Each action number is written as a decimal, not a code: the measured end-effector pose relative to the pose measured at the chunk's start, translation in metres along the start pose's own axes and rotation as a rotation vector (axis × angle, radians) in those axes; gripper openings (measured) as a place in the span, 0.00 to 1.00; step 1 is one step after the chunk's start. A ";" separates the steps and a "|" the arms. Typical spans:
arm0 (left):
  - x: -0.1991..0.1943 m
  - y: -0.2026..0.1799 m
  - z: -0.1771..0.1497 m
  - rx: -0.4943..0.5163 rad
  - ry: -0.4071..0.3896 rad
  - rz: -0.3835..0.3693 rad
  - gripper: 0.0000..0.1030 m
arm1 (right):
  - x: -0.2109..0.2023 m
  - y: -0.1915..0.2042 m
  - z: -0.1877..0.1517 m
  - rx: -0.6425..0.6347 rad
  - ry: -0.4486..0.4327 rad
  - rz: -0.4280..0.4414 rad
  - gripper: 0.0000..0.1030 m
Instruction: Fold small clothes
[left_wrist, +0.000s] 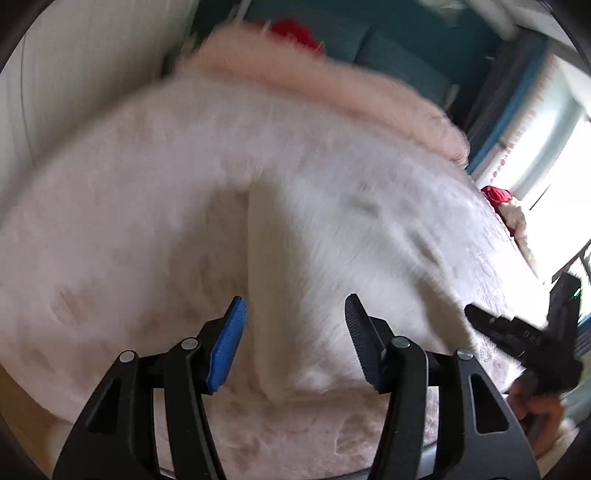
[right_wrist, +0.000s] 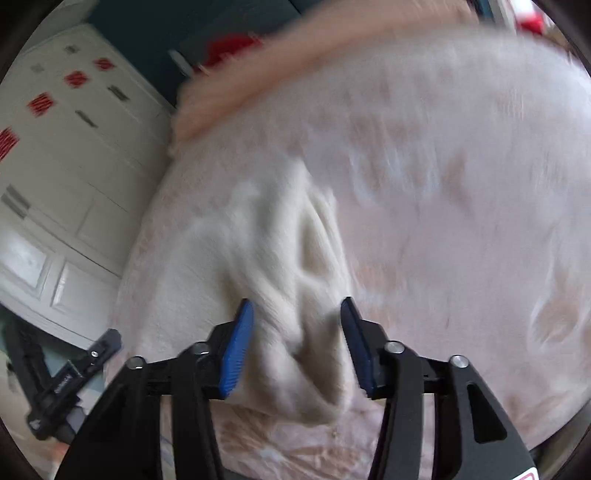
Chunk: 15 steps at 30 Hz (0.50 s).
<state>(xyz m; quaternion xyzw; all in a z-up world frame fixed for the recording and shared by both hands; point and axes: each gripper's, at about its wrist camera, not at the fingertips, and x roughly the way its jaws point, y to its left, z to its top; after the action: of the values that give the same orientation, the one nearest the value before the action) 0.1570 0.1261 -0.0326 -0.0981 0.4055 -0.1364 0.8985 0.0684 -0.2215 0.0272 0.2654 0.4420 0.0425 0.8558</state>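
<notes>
A small white fuzzy garment (left_wrist: 317, 258) lies crumpled on the pale pink bedspread (left_wrist: 110, 221). My left gripper (left_wrist: 295, 314) is open just above the garment's near edge, one raised fold running up between the fingers. In the right wrist view the same garment (right_wrist: 273, 258) lies bunched with folds. My right gripper (right_wrist: 297, 317) is open, its fingers on either side of a bunched end of the garment. The right gripper also shows in the left wrist view (left_wrist: 517, 332) at the lower right, and the left gripper in the right wrist view (right_wrist: 66, 380) at the lower left. Both views are motion-blurred.
A peach fluffy blanket (left_wrist: 332, 81) lies along the far side of the bed. Red items (left_wrist: 496, 195) sit at the right bed edge near a bright window. White cupboard doors (right_wrist: 55, 184) stand left of the bed. A teal wall is behind.
</notes>
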 end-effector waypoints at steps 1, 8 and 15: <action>-0.008 -0.007 0.004 0.026 -0.022 0.003 0.52 | -0.008 0.013 0.002 -0.043 -0.020 0.009 0.05; 0.061 -0.035 -0.015 0.103 0.202 0.072 0.52 | 0.064 0.030 -0.035 -0.268 0.176 -0.212 0.00; 0.062 -0.029 -0.016 0.124 0.203 0.096 0.53 | 0.026 0.058 -0.020 -0.300 0.103 -0.173 0.00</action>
<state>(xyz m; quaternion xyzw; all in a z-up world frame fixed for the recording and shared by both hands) 0.1795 0.0776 -0.0779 -0.0084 0.4893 -0.1271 0.8628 0.0779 -0.1557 0.0278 0.0931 0.4953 0.0475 0.8624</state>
